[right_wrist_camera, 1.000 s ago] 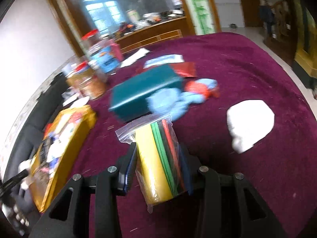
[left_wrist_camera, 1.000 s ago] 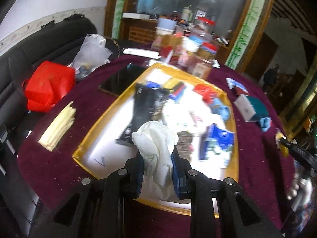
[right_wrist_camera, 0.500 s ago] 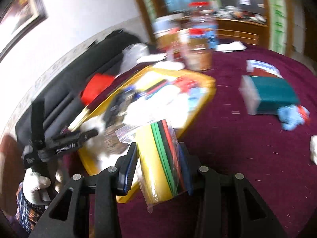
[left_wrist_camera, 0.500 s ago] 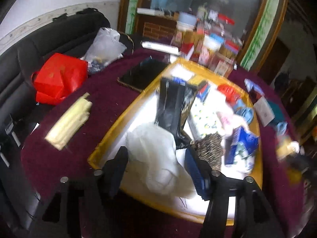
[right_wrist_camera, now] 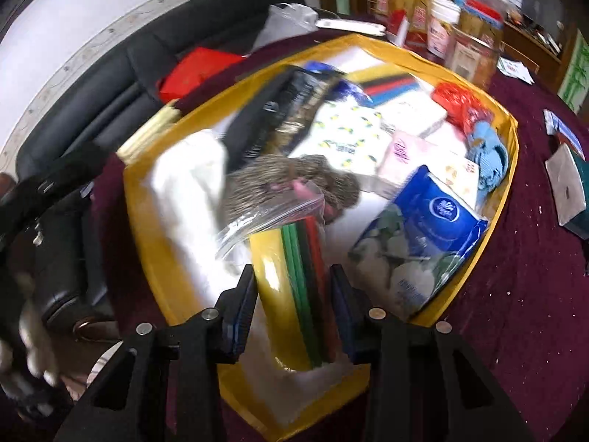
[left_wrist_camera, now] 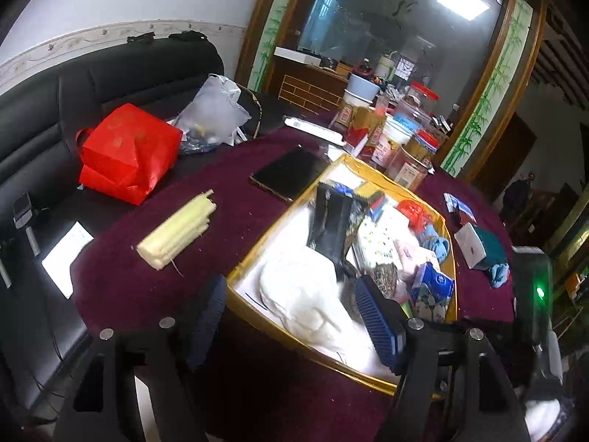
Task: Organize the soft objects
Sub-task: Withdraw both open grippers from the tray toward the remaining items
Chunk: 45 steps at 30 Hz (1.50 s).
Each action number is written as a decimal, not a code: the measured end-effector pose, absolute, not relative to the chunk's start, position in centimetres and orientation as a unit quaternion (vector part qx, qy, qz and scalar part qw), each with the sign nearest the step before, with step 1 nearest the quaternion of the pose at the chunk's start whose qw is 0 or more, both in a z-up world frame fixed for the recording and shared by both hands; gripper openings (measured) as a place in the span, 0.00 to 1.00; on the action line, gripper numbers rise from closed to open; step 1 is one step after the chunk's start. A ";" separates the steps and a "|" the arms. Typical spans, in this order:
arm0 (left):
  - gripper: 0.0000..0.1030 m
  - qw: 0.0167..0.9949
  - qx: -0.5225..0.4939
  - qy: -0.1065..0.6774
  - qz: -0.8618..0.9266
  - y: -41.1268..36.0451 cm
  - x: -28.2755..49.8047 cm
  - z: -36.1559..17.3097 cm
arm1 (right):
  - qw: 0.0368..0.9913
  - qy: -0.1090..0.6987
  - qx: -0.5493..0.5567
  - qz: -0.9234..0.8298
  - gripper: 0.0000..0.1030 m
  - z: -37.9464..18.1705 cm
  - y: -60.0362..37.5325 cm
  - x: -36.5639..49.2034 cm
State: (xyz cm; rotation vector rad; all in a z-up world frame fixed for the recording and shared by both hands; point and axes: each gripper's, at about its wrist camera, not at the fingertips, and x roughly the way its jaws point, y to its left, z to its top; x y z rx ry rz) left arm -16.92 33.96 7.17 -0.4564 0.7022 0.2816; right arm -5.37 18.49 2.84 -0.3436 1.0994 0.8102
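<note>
While the right gripper (right_wrist_camera: 292, 309) clamps the clear zip bag of coloured felt sheets (right_wrist_camera: 294, 276) over the yellow-rimmed tray (right_wrist_camera: 510, 169), lowering it onto bare tray floor before release seems best; the left gripper (left_wrist_camera: 294, 316), jaws just opened, stands empty above the white cloth (left_wrist_camera: 305, 294).

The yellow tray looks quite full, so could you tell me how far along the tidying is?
Done: the white cloth lies in the yellow tray, left claw open. In hand: the right claw grips a bag of coloured sheets above it. Left: the blue cloth on the table.

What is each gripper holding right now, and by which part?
The right gripper clamps the bag of coloured sheets by its lower end. The left gripper holds nothing; the white cloth lies free between its jaws.
</note>
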 end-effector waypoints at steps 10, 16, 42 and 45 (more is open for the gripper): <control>0.78 0.912 -0.172 0.344 0.142 30.5 -16.8 7.9 | 0.789 0.460 -0.167 0.372 0.56 5.2 16.4 -7.7; 0.89 0.922 -0.115 0.323 0.178 27.8 -17.3 9.3 | 0.832 0.395 -0.144 0.362 0.66 8.2 12.1 -10.1; 0.93 0.929 0.026 0.343 0.136 16.2 -16.4 10.1 | 0.873 0.407 -0.020 0.269 0.69 7.1 -3.7 -9.8; 0.93 0.929 0.027 0.346 0.131 15.6 -16.4 9.9 | 0.874 0.411 -0.012 0.260 0.69 6.8 -4.7 -9.7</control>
